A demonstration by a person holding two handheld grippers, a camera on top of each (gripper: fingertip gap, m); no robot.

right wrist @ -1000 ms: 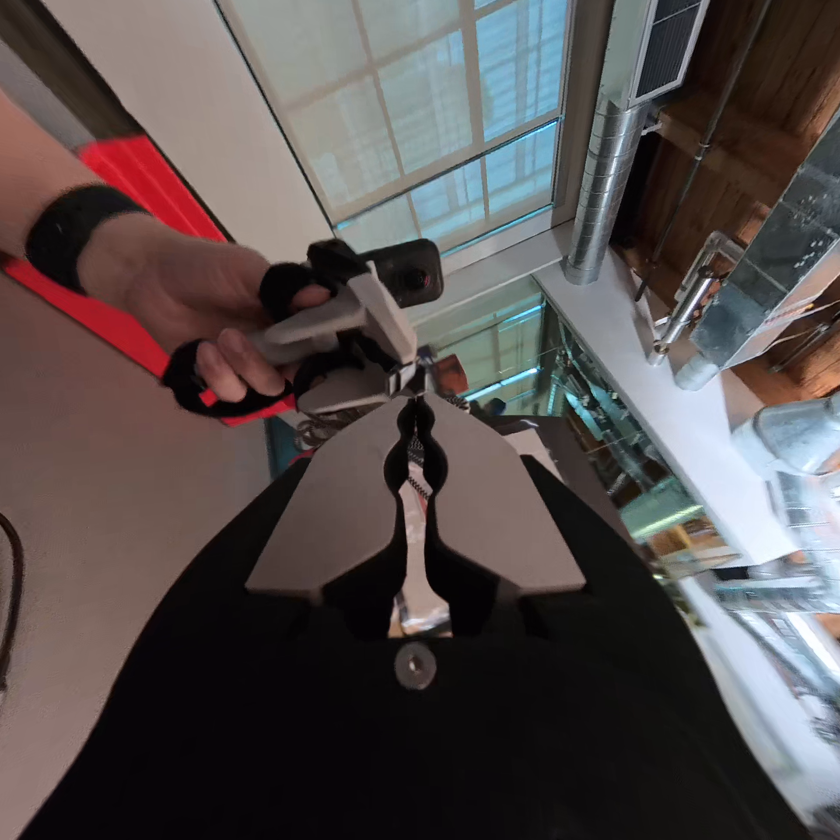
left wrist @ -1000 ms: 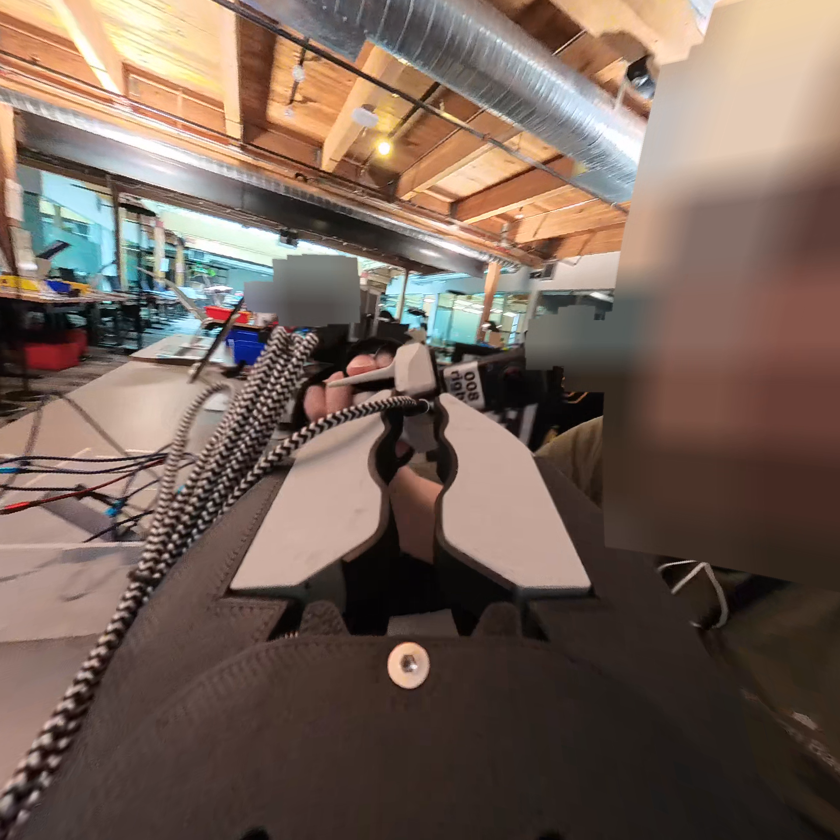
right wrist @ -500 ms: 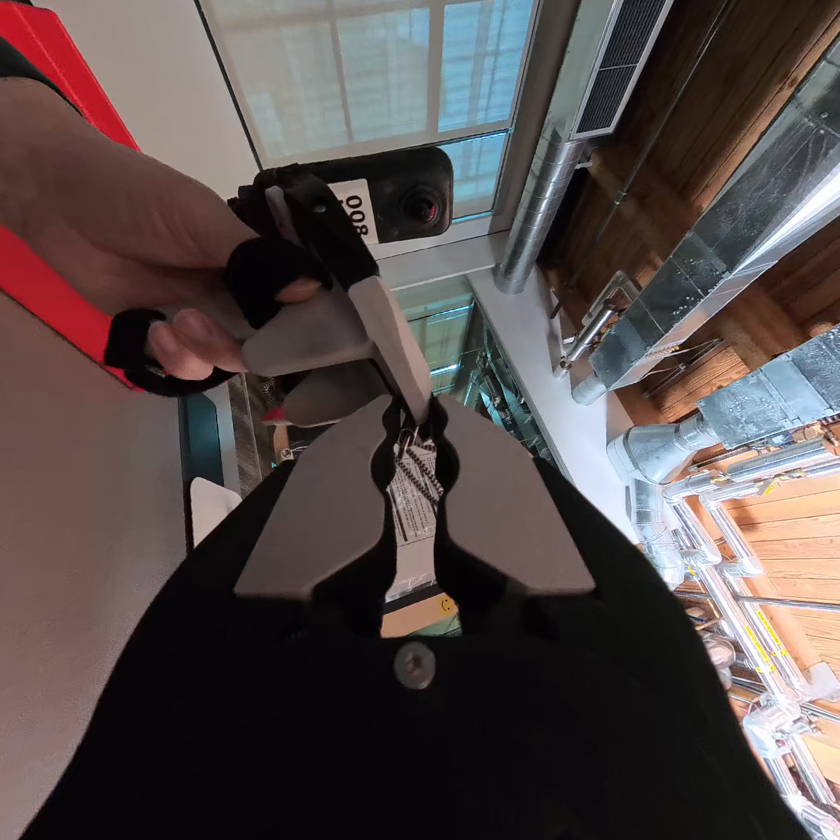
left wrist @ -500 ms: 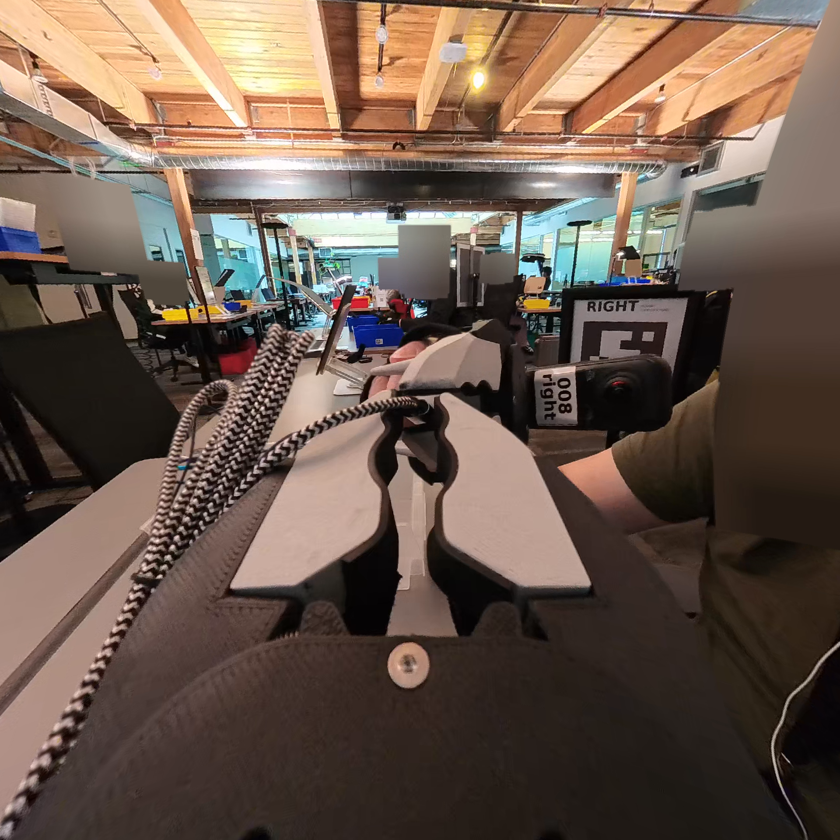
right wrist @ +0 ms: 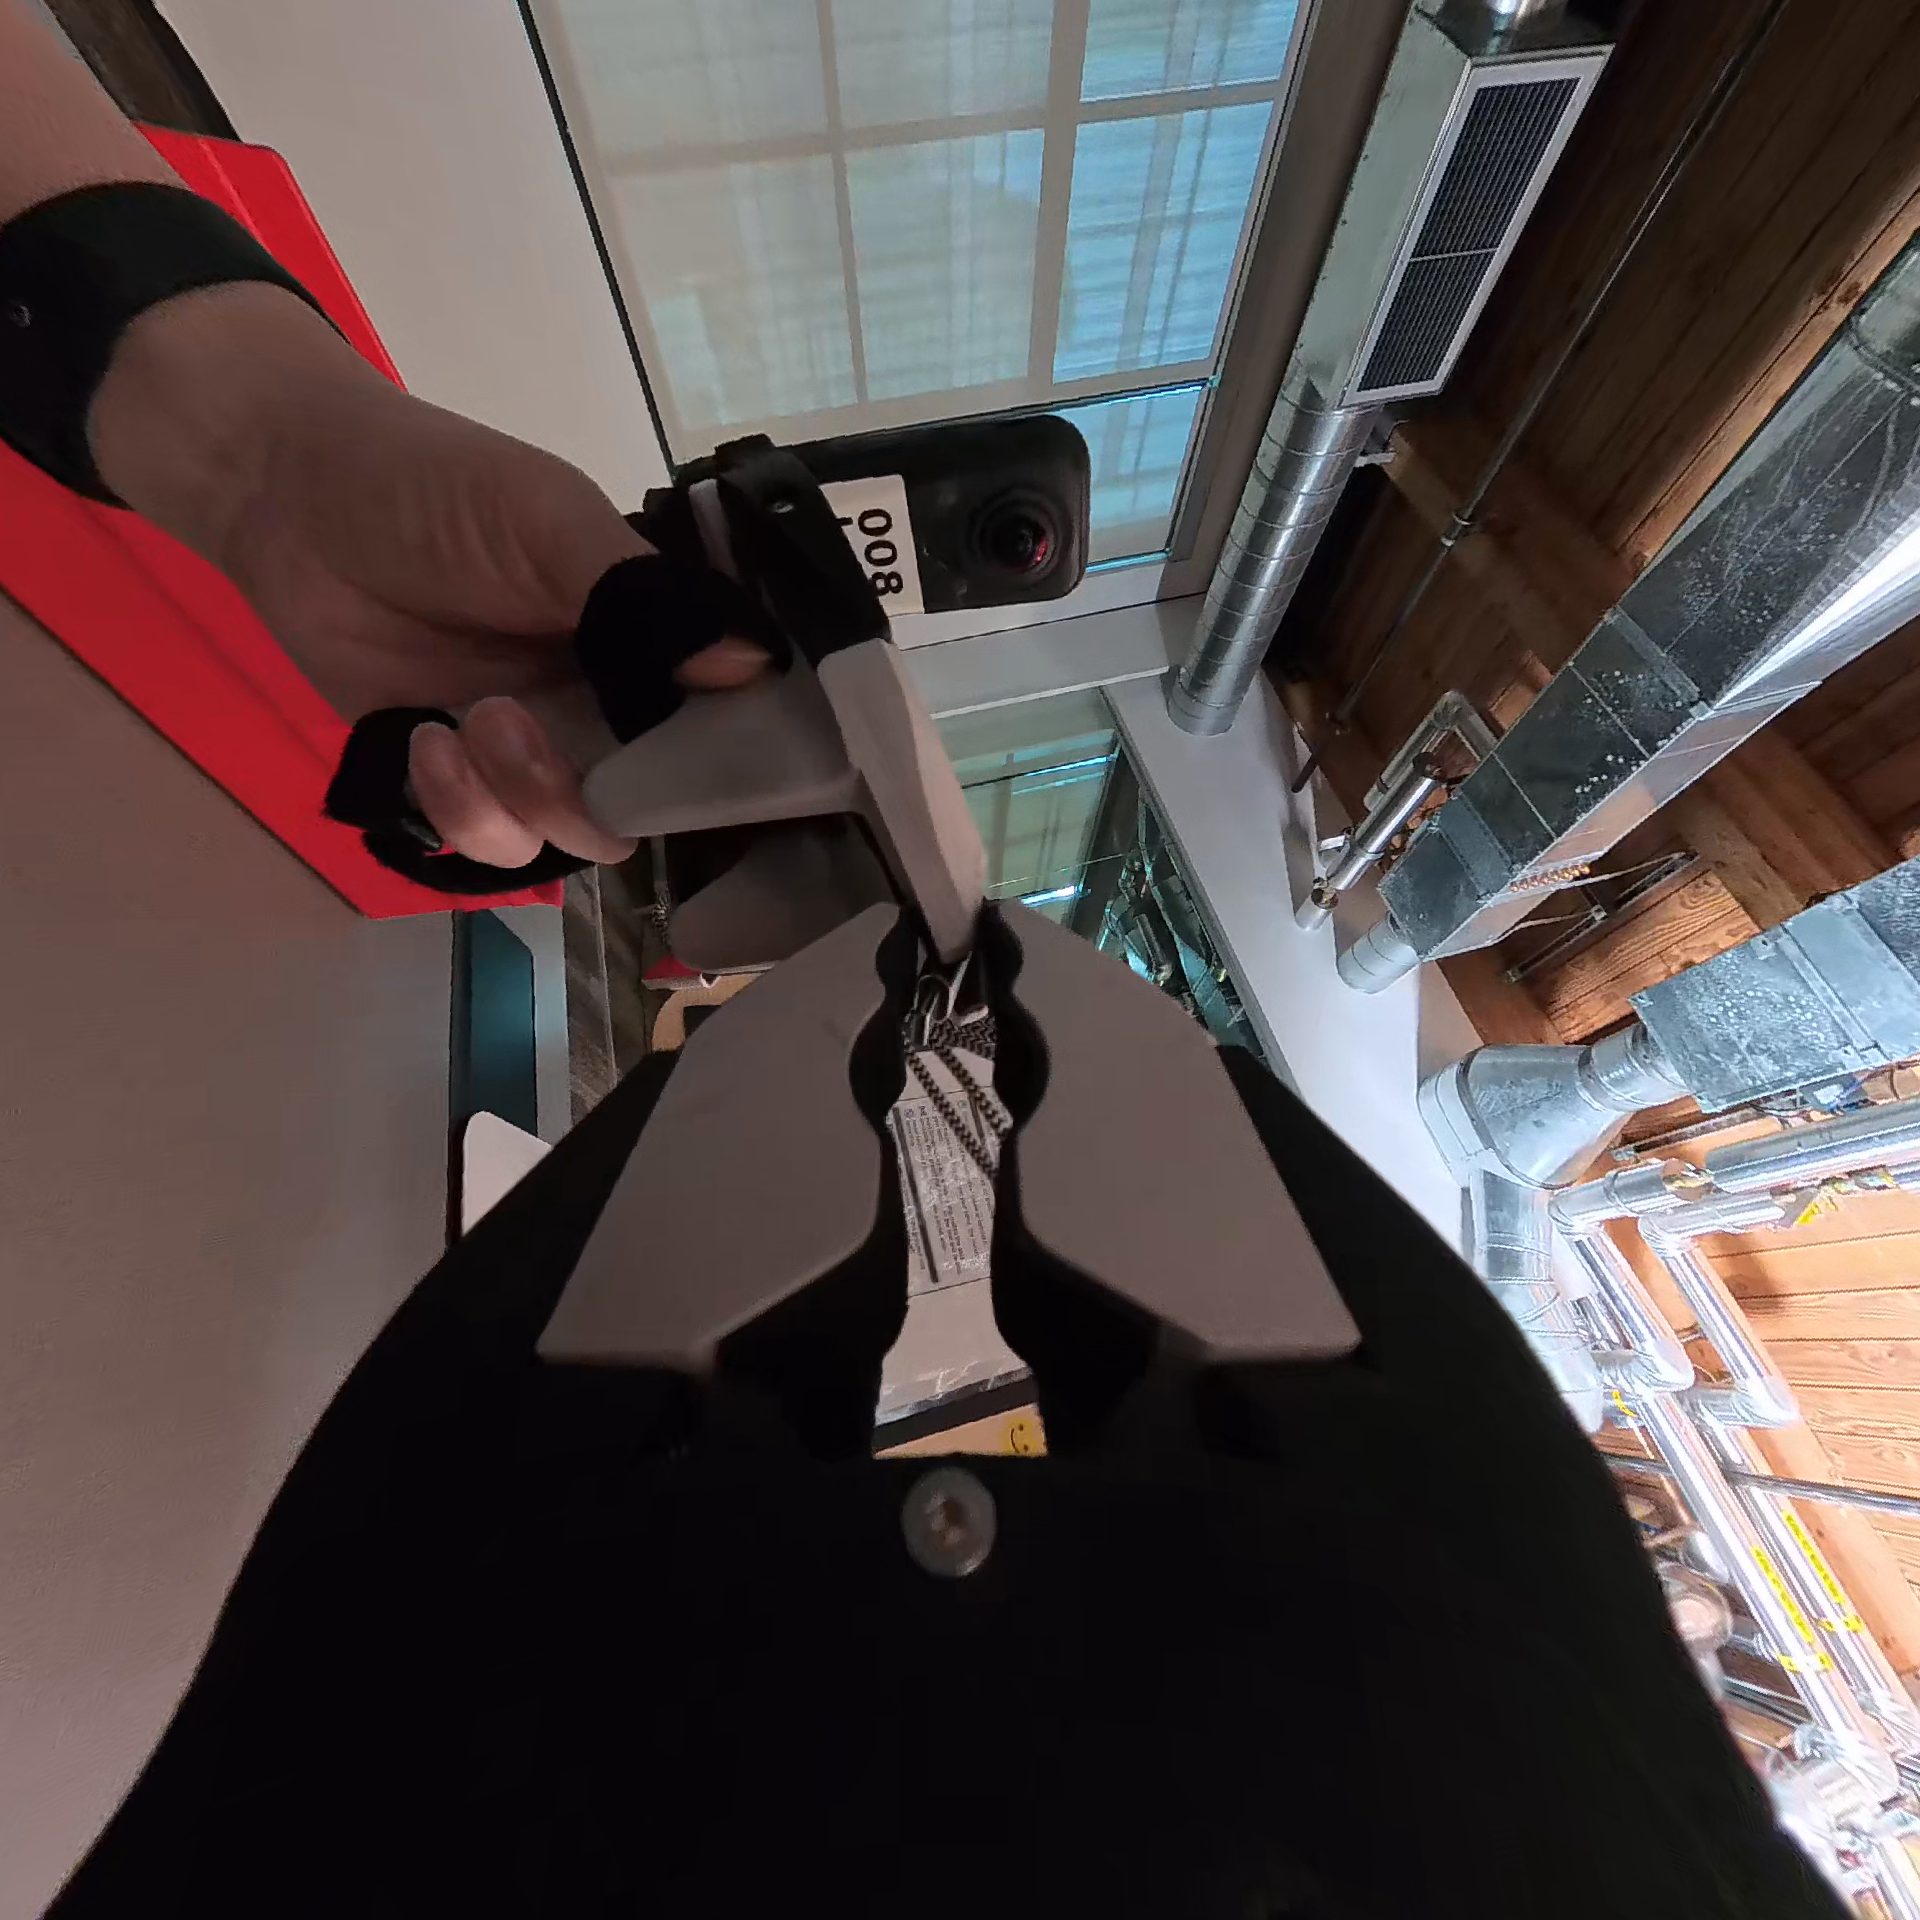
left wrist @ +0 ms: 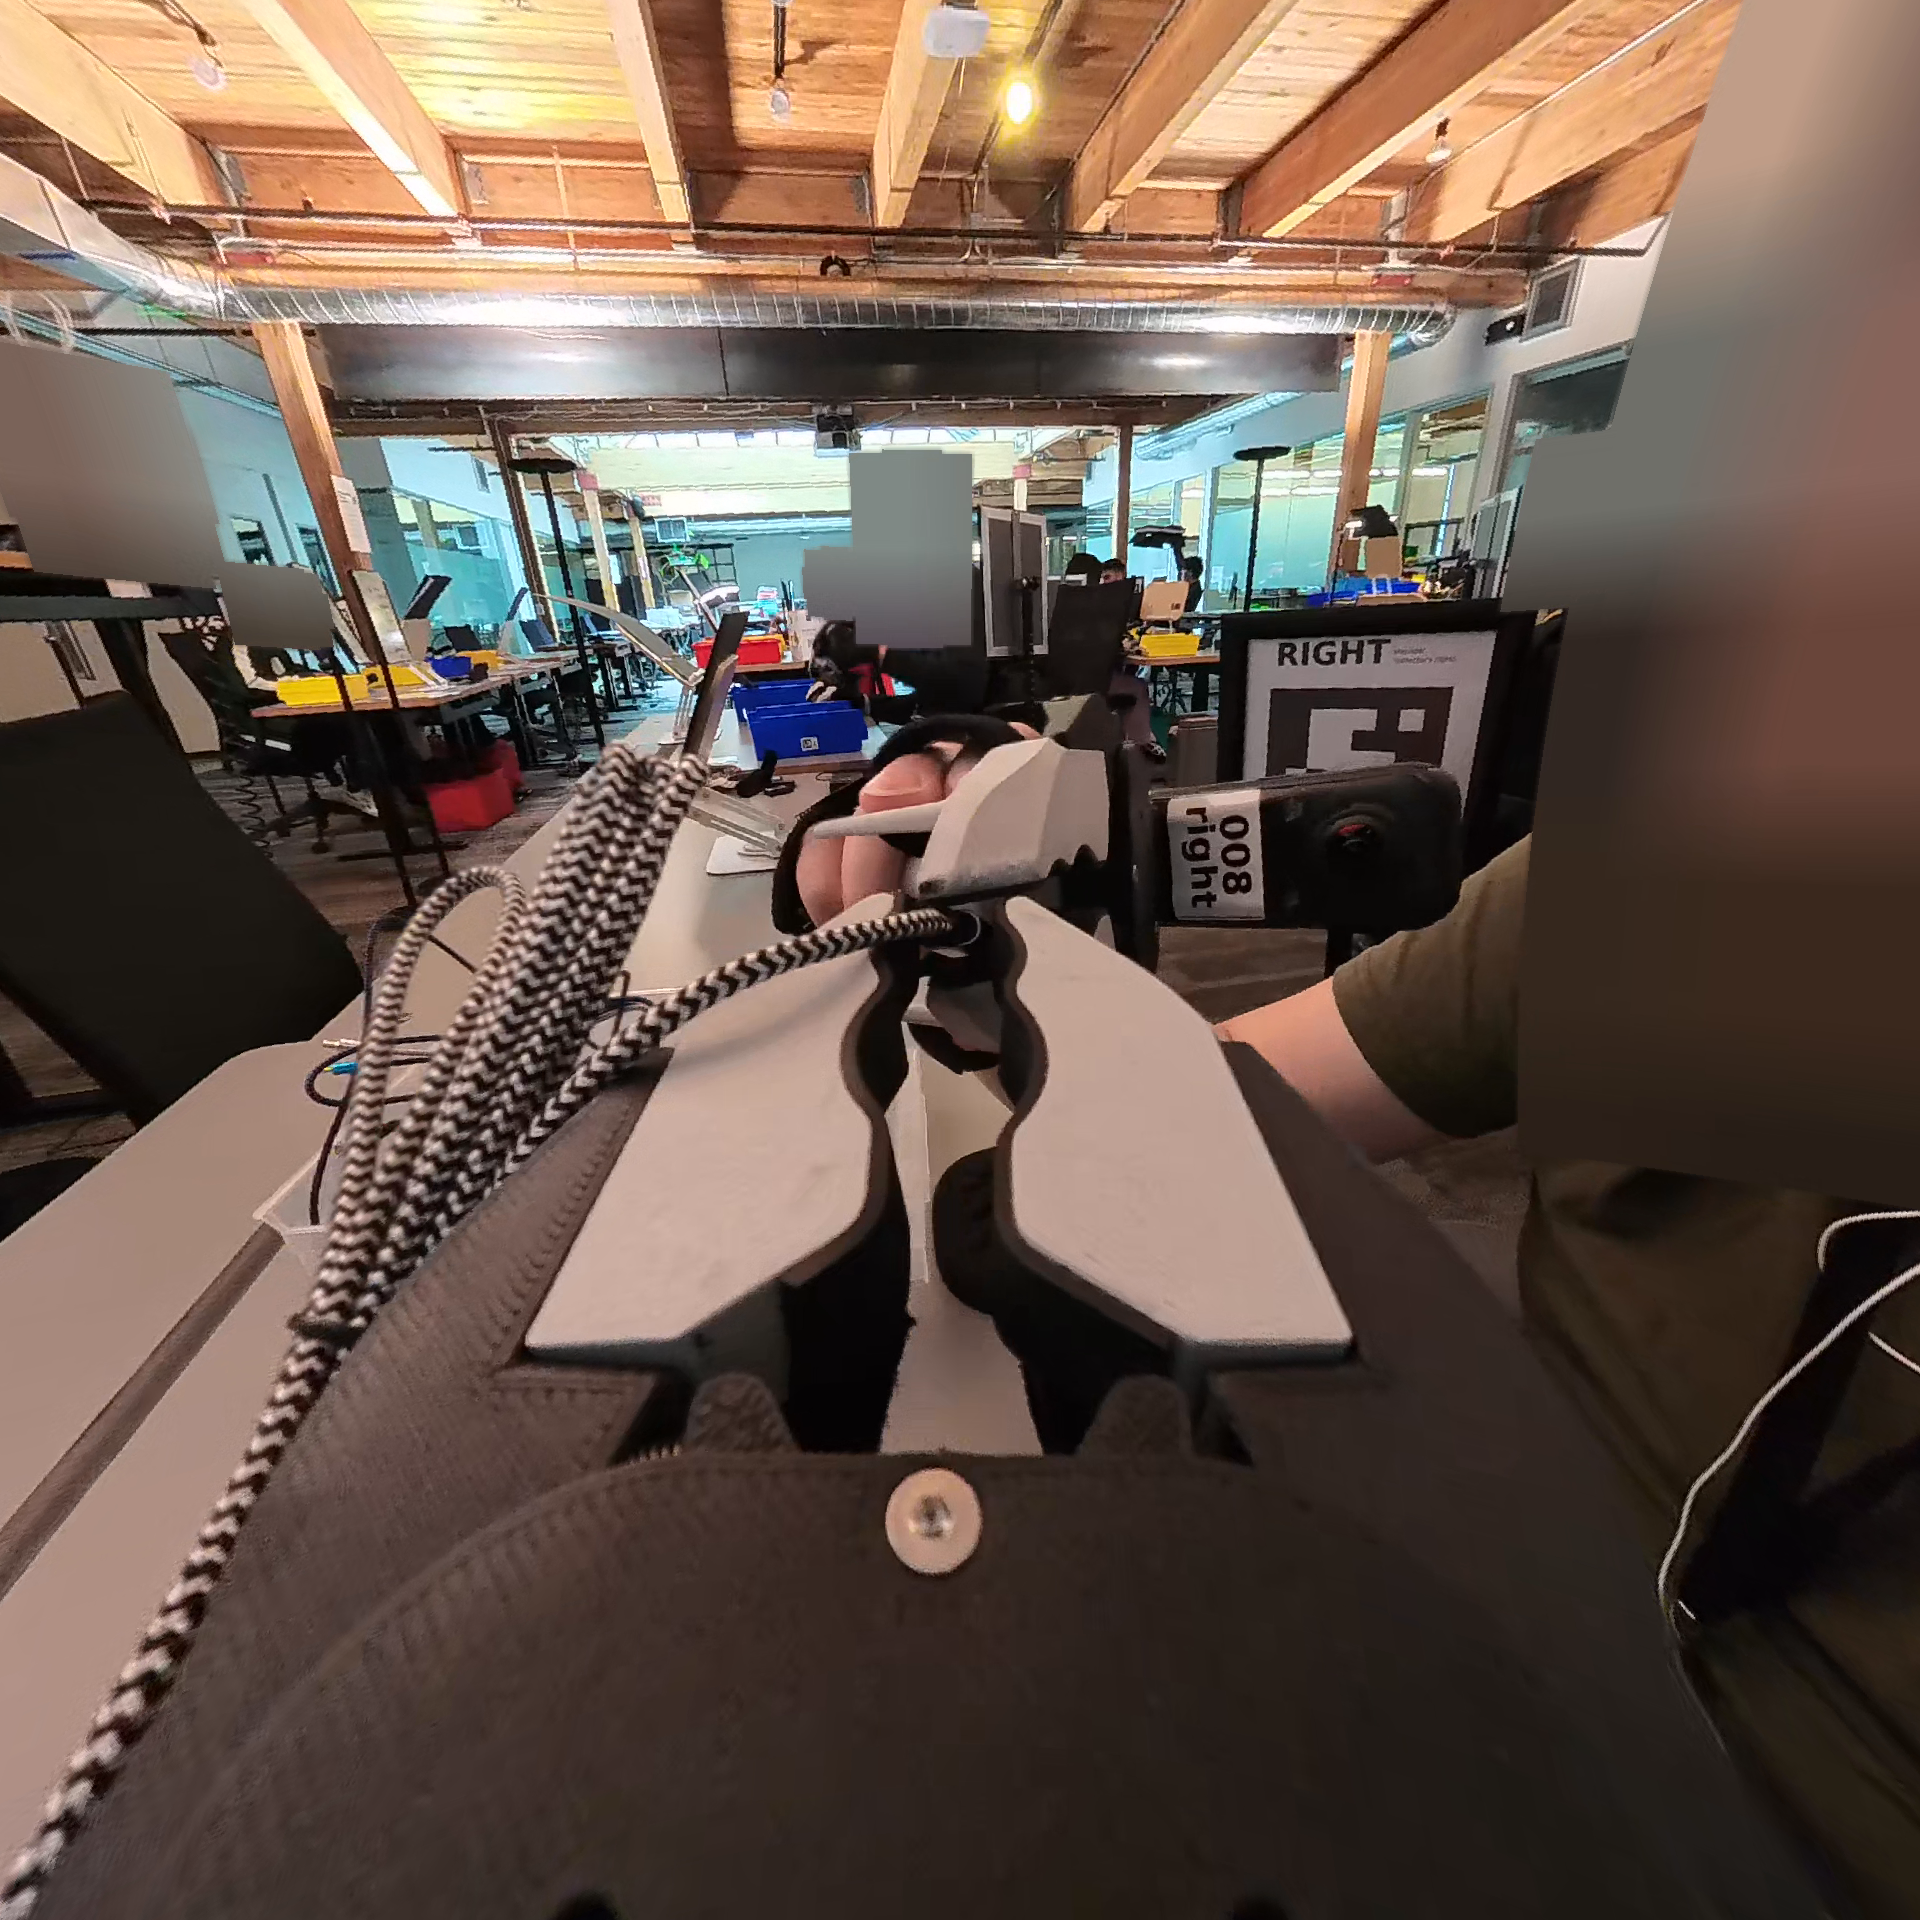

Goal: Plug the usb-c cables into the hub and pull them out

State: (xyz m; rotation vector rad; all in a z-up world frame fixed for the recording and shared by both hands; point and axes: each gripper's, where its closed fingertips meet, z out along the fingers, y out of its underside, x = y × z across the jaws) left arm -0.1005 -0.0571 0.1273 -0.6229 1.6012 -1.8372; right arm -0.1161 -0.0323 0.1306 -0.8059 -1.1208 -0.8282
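L gripper pinches cable by its plug end w/ R gripper shut on same end; braided, limp, light, so grip rigid plug, not cord; hub unseen.

An open-plan workshop office in a converted industrial loft: exposed timber ceiling beams run overhead, with a long silver ventilation duct slung just beneath them. Below that duct, rows of desks carry yellow parts bins and blue parts bins, with dark office chairs beside them and glass-walled rooms behind. The right wrist view, tilted upward, shows a large gridded window and more metal ducting against wooden planks.
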